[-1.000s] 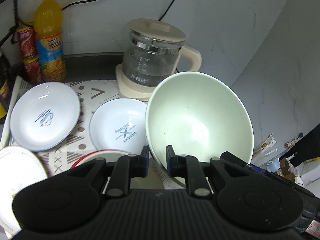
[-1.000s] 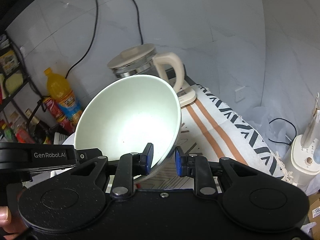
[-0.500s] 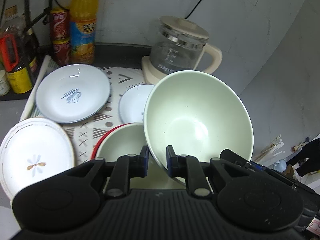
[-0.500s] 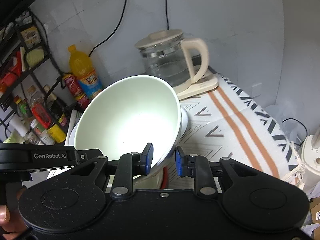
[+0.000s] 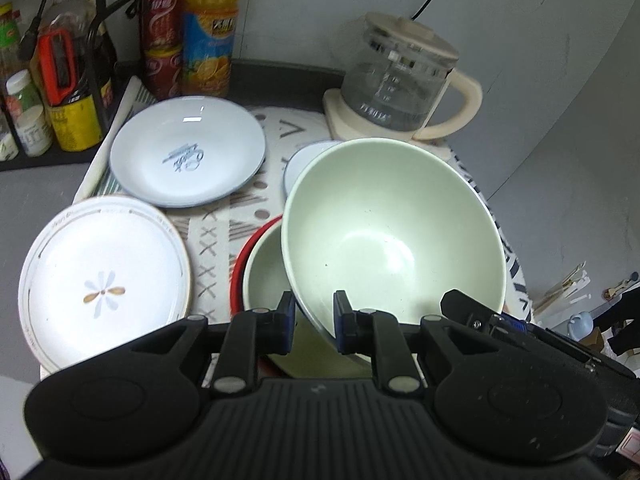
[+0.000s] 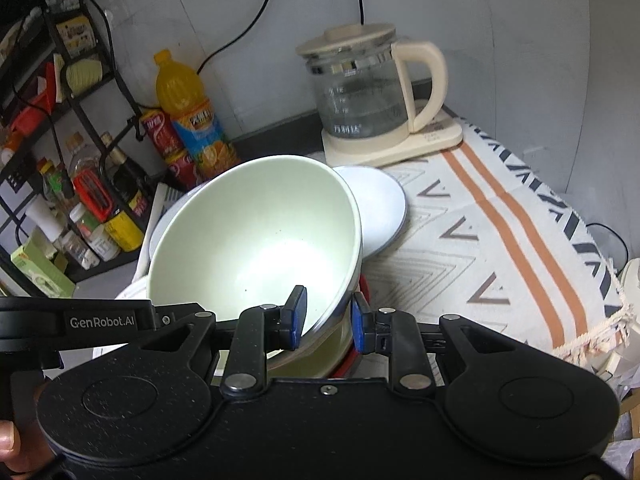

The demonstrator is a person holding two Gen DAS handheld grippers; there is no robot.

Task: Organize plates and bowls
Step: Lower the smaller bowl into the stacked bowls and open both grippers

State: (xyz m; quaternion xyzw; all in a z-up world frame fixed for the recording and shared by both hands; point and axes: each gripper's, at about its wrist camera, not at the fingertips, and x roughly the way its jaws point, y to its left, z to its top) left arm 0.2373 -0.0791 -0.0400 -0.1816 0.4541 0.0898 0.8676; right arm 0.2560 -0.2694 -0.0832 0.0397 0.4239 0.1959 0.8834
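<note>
A large pale green bowl (image 5: 392, 240) (image 6: 256, 240) hangs tilted, held at its near rim from two sides. My left gripper (image 5: 314, 322) is shut on the rim, one pad inside and one outside. My right gripper (image 6: 326, 318) is shut on the rim the same way. Just beneath sits a second green bowl (image 5: 262, 280) (image 6: 320, 356) nested in a red-rimmed dish (image 5: 244, 256). On the patterned cloth lie a flower-marked white plate (image 5: 104, 284), a blue-rimmed plate (image 5: 188, 152) and a smaller plate (image 5: 302, 160) (image 6: 380, 200), partly hidden by the held bowl.
A glass kettle (image 5: 400, 80) (image 6: 368, 92) on a cream base stands at the back. An orange drink bottle (image 5: 210, 36) (image 6: 188, 112), red cans and a rack of jars (image 5: 52, 80) line the left. The striped cloth (image 6: 500, 220) runs to the right table edge.
Both grippers have carried the green bowl down and toward the left, over the nested bowl. The plates, bottles and rack have come further into view; the kettle sits farther off.
</note>
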